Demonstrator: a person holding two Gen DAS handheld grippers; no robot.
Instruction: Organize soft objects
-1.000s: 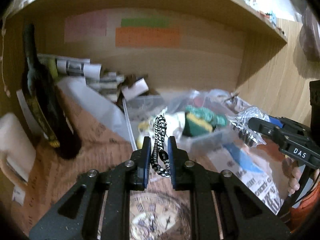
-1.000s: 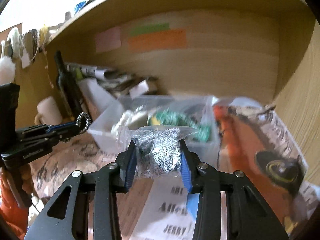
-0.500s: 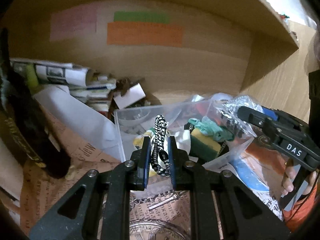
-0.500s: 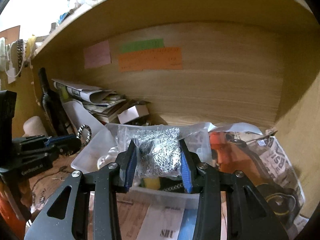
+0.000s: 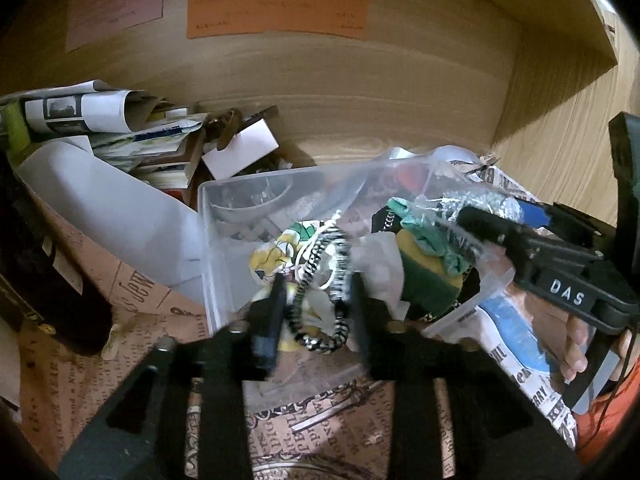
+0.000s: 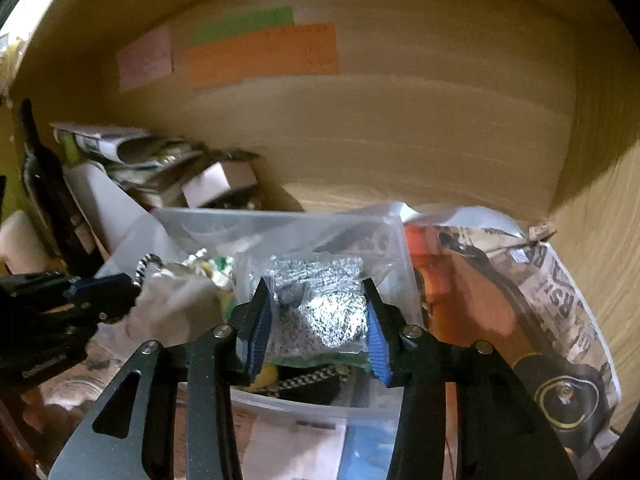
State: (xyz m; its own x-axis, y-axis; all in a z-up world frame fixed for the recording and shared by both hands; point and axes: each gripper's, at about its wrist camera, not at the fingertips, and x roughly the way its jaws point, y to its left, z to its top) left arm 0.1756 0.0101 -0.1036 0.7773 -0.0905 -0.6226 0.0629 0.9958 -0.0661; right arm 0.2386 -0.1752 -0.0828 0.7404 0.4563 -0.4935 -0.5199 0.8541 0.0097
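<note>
Left gripper (image 5: 316,312), jaws spread, braided cord (image 5: 320,280) loose between them at frame centre, over clear bin (image 5: 208,240). Right gripper (image 6: 318,328) clamps bagged scourer (image 6: 320,312) (centre frame); open it only once fully above the bin.

Ahead of you at 12 o'clock the clear plastic bin (image 5: 224,240) is crowded: a green-and-yellow sponge (image 5: 424,276), cloth and a loose plastic bag (image 6: 320,236) fill most of it, with open room only in its far-left corner. At 9 to 10 o'clock a dark bottle (image 5: 44,264) and a heap of papers (image 5: 120,128) block the way. At 3 o'clock the right gripper (image 6: 318,324) holds a bagged steel scourer (image 6: 328,308) over the bin's right side. Above, the shelf wall (image 5: 360,80) stands bare.
</note>
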